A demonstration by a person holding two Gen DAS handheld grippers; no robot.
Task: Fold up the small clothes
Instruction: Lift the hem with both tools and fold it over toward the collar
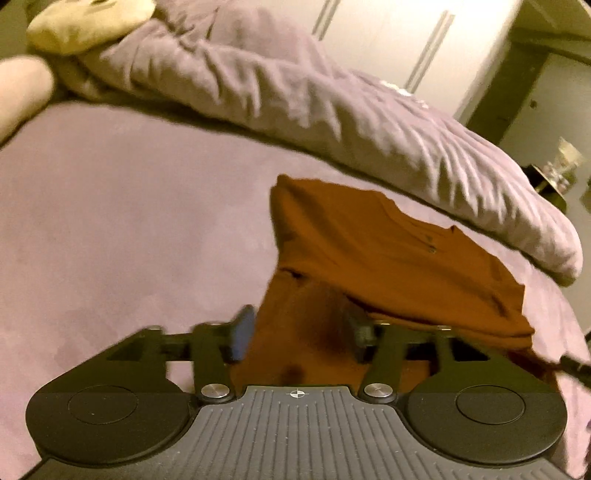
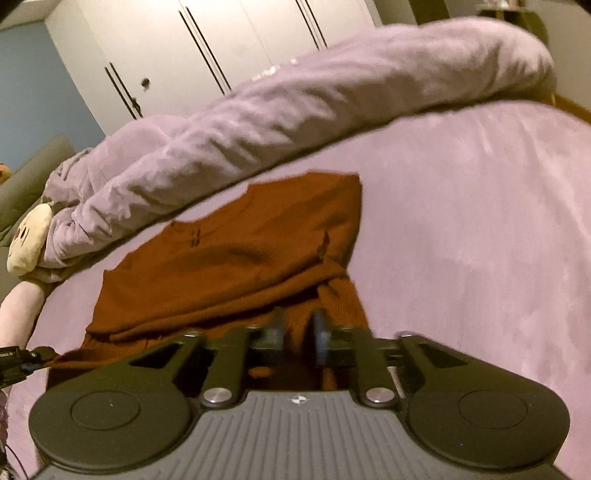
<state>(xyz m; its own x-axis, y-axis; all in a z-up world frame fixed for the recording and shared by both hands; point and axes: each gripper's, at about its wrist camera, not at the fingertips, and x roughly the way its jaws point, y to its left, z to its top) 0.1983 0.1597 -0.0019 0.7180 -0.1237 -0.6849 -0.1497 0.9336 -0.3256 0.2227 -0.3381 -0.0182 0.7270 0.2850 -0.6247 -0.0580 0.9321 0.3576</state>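
Clothing here is one rust-brown top (image 1: 388, 251), folded over on the lilac bed (image 1: 110, 221). Nearest, the left claw (image 1: 299, 332) stands spread, the top's near edge lying between its fingers, with no clear pinch. The right claw (image 2: 299, 334) is partly spread over the same near hem, fabric showing in the gap, not squeezed. Beyond the top, toward 12 o'clock, a rumpled lilac duvet (image 2: 295, 110) crosses the bed. At 10 o'clock lies a cream plush toy (image 1: 85, 22); white wardrobe doors (image 2: 221, 37) stand farthest.

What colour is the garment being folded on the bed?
Rust brown, plain with no pattern: the garment shows best in the right wrist view.
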